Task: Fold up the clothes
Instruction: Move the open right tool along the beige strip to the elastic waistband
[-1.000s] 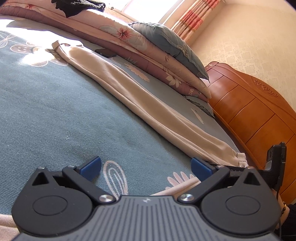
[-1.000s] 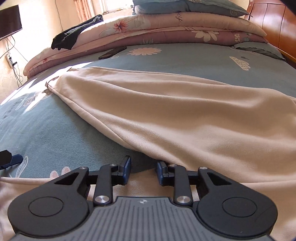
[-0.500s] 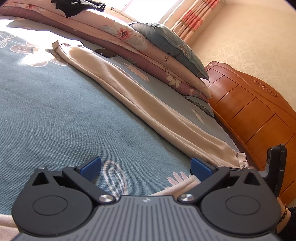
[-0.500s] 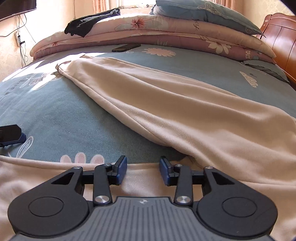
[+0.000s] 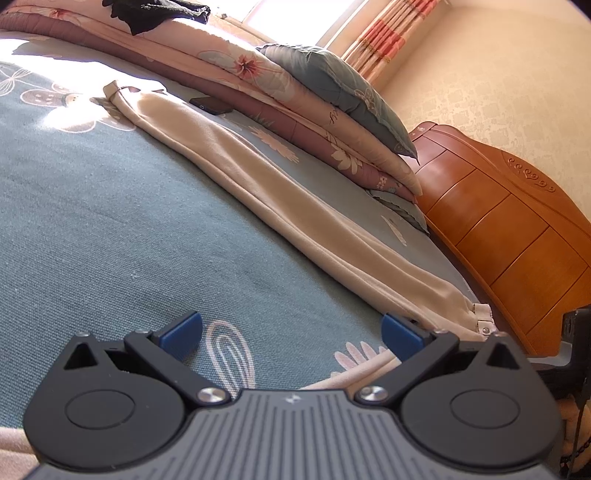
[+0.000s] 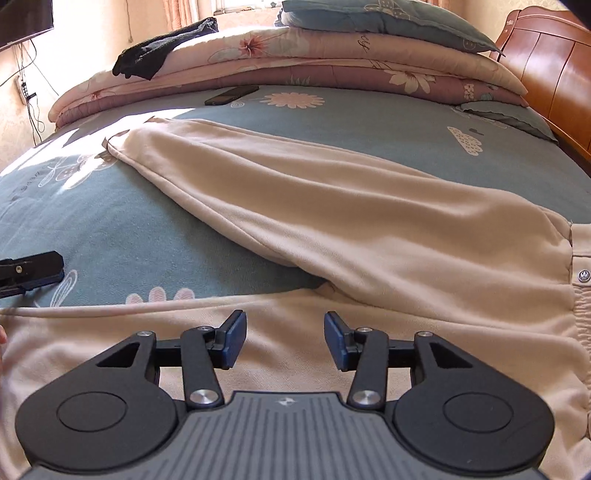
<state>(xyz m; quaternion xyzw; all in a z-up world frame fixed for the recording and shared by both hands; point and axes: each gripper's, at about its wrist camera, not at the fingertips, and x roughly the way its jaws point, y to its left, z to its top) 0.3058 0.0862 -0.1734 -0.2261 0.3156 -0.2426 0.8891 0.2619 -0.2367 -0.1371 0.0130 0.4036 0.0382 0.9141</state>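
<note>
Cream trousers lie spread on the teal bed cover, one leg running to the far left, the other passing under my right gripper. The waistband with a metal snap shows at the right edge. My right gripper hovers over the near leg, its jaws opening, with nothing pinched between the blue pads. In the left wrist view the far leg stretches diagonally across the bed. My left gripper stands wide open just over the bed cover, holding nothing.
Folded floral quilts and a blue pillow are stacked along the far side, with a black garment on top. A dark phone lies on the cover. A wooden headboard bounds the right side.
My right gripper's jaws have spread apart and it has drawn back and risen, showing more of the trousers and waistband. The left gripper has stayed put.
</note>
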